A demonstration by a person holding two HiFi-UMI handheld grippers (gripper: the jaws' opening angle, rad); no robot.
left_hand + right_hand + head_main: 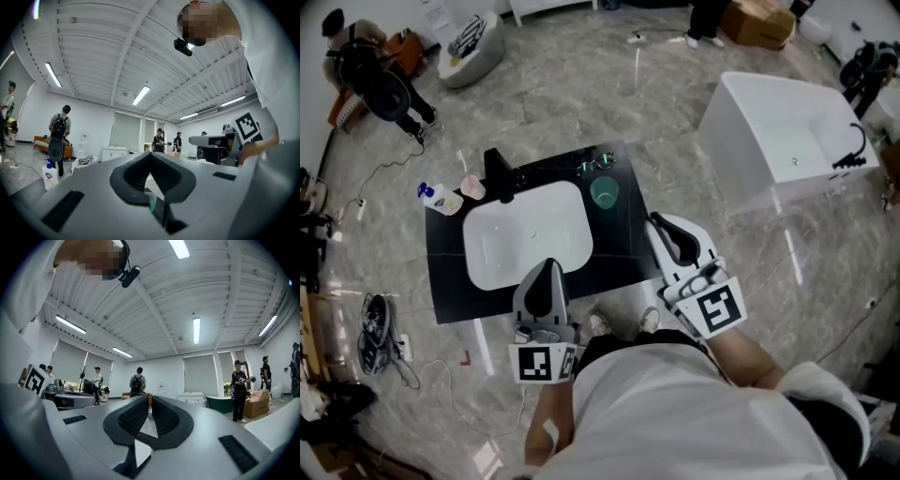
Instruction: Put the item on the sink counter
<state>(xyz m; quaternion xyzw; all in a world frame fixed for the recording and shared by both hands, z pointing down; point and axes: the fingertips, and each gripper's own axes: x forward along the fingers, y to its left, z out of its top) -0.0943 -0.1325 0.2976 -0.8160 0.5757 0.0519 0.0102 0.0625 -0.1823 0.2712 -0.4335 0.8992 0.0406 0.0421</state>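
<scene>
The black sink counter (450, 281) with its white basin (528, 234) lies just ahead of me in the head view. On its far edge stand a green cup (604, 193), a pair of glasses (596, 165), a pink cup (472, 187) and a soap bottle (441, 198) beside the black faucet (499, 175). My left gripper (547, 265) (150, 154) hovers over the basin's near rim, shut and holding nothing. My right gripper (657, 221) (150, 399) is held off the counter's right edge, shut and holding nothing. Both point roughly level.
A white bathtub (787, 141) stands on the floor to the right. Shoes (373, 333) and cables lie at the left. A person with a backpack (380, 80) stands far left, and more people are further off. A cardboard box (759, 23) sits at the back.
</scene>
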